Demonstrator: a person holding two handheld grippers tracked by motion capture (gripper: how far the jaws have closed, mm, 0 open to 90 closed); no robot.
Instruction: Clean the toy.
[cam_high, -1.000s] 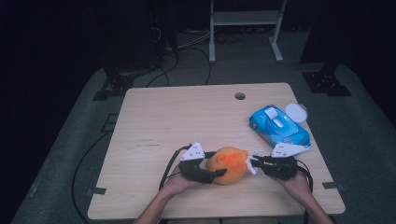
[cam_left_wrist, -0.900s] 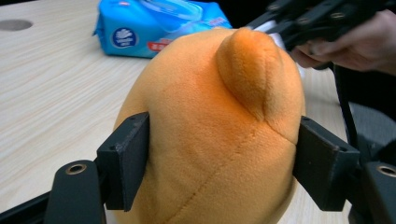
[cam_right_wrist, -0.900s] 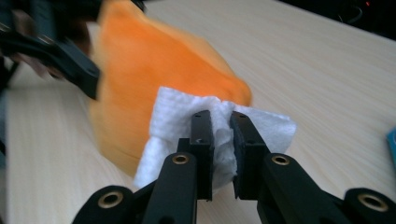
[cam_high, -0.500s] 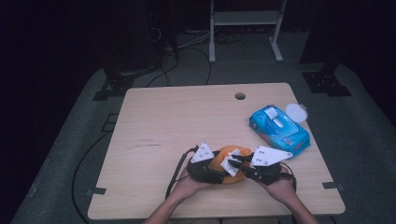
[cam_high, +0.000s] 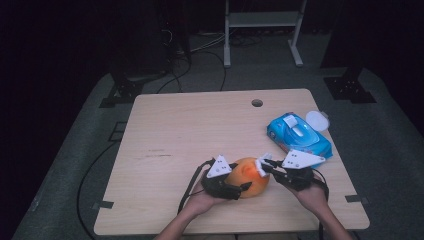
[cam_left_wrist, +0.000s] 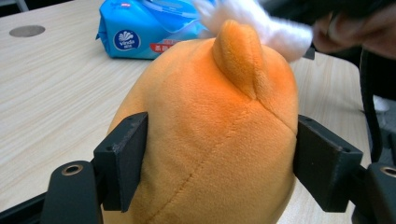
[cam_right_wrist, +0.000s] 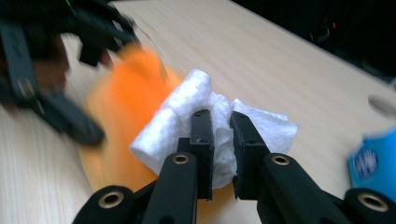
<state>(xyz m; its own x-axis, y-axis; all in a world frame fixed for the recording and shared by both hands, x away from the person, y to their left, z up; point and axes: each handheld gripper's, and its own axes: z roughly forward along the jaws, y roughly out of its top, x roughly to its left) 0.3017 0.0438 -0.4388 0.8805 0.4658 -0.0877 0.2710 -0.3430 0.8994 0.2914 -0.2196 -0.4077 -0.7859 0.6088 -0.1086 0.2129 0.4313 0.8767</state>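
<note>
An orange plush toy (cam_high: 248, 175) sits near the table's front edge, with my left gripper (cam_high: 240, 179) shut on it. In the left gripper view both pads (cam_left_wrist: 123, 158) press into the plush's (cam_left_wrist: 210, 130) sides; the jaws have just been closing on it. From the right, my right gripper (cam_high: 262, 167) is shut on a crumpled white wipe (cam_high: 261, 164). The right gripper view shows the jaws (cam_right_wrist: 222, 135) pinching the wipe (cam_right_wrist: 187, 112) against the top of the blurred orange toy (cam_right_wrist: 126, 107). The wipe (cam_left_wrist: 261, 28) touches the toy's pointed tip.
A blue pack of wet wipes (cam_high: 297, 135) with its white lid (cam_high: 317, 120) flipped open lies on the wooden table (cam_high: 190, 125) at the right. A cable hole (cam_high: 257, 103) is at the back. Dark floor, cables and stands surround the table.
My right gripper has moved left and up with the wipe onto the toy's top. The left gripper has tilted the toy up a little.
</note>
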